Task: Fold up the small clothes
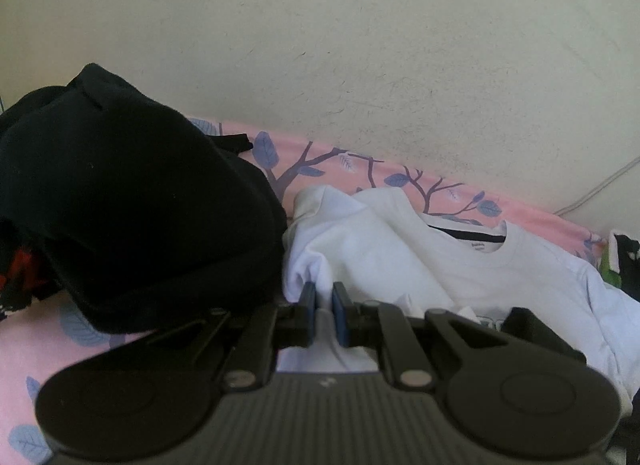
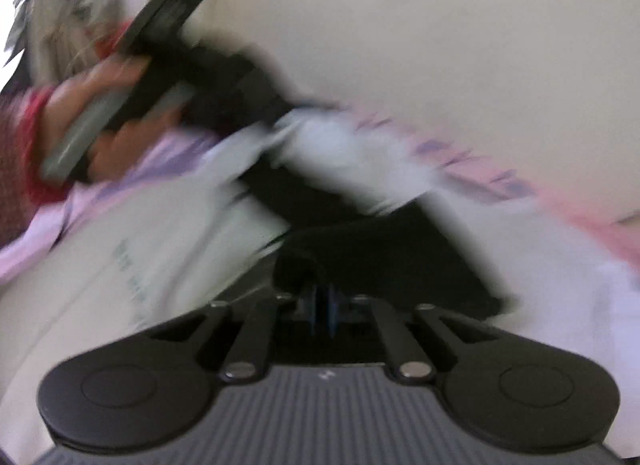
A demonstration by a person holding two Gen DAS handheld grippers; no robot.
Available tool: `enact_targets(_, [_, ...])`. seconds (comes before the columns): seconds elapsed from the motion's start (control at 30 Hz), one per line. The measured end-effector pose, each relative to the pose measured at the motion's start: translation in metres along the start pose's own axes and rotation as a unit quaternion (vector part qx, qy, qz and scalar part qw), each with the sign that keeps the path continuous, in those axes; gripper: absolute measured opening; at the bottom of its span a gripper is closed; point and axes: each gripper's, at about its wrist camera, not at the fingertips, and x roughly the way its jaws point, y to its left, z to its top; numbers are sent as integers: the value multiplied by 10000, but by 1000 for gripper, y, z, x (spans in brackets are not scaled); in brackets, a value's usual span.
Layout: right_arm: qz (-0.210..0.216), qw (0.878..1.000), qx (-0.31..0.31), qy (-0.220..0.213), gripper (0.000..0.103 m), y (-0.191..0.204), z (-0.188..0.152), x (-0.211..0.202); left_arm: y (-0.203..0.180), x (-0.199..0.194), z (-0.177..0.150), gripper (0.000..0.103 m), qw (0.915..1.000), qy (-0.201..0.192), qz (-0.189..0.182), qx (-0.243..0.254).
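A white T-shirt [image 1: 472,261] lies crumpled on a pink leaf-print bedsheet [image 1: 304,161]. My left gripper [image 1: 324,295] is shut on a fold of the white T-shirt at its left side. In the blurred right wrist view, my right gripper [image 2: 322,297] is shut on a black garment [image 2: 384,253] that lies over the white T-shirt [image 2: 168,249]. The other gripper [image 2: 168,37], held in a hand, shows at the upper left of that view.
A pile of black clothes [image 1: 120,193] sits on the bed to the left of the T-shirt. A cream wall [image 1: 360,45] rises right behind the bed. More dark and green clothing [image 1: 624,261] lies at the right edge.
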Motion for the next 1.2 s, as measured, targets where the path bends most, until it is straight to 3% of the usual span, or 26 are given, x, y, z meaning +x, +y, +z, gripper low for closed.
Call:
enact_targets(0.07, [-654,9967,85,-476,0,-31,10,-30,1,0,0,9,10000,-8,-17,-13])
enact_targets(0.17, [-1658,9779,423,-1203,0,-88,29,-89,2,0,0,9,10000,-29,-33,-36])
enact_targets(0.23, [-2006,9642,755,-1563,0,-123,34,-124,2,0,0,10,9999,-27,-118,-54])
enact_targets(0.3, [-1954,9564,1115,-1862,0,-152,26,-153,0,-3,-1,9,9995,-70,-288,-90])
enact_targets(0.37, [-1972,9519,1350,-1918,0,-167,12,-169,-6,-4,-2,9,9999,-125,-22,72])
enact_targets(0.4, [-1771,9518,1587,-1939,0,-177,-1,-174,-7,-3,-3,9,9998,-126,-23,140])
enact_targets(0.47, [-1596,9534,1871,-1750,0,-184,-18,-171,-7,1,-5,9,9998,-41,18,206])
enact_targets(0.53, [-1712,9560,1957,-1362,0,-183,-31,-162,-9,0,-7,10,9994,-46,32,347])
enact_targets(0.57, [-1638,9582,1989,-1246,16,-183,-36,-156,-10,-1,-7,10,9991,-50,36,418])
enact_targets(0.6, [-1474,9609,2073,-1096,46,-184,-40,-148,-12,-3,-7,11,9988,-70,49,486])
enact_targets(0.63, [-1463,9603,2144,-1024,63,-180,-38,-139,-13,-4,-8,13,9986,-78,66,521])
enact_targets(0.67, [-1377,9614,2167,-991,68,-179,-37,-130,-13,-5,-7,14,9985,-69,64,537])
enact_targets(0.77, [-1088,9669,2172,-775,68,-179,-31,-100,-11,-10,-6,14,9989,-125,52,439])
enact_targets(0.93, [-1121,9547,2747,-236,68,-196,-23,-49,-15,-21,-4,16,9992,-284,-142,254])
enact_targets(0.97, [-1117,9547,2757,-98,57,-199,-22,-39,-19,-19,-4,16,9992,-248,-123,304])
enact_targets(1.0, [-1126,9562,2700,86,29,-199,-21,-29,-23,-15,-4,16,9990,-222,-96,373])
enact_targets(1.03, [-1164,9596,2548,257,10,-196,-20,-21,-27,-12,-4,14,9988,-189,-73,450])
enact_targets(1.1, [-1226,9678,2193,176,5,-190,-10,-22,-31,-6,-4,6,9982,-177,-13,571])
enact_targets(1.2, [-1228,9759,1692,-625,5,-180,14,-58,-26,-1,-4,6,9988,-114,-46,467])
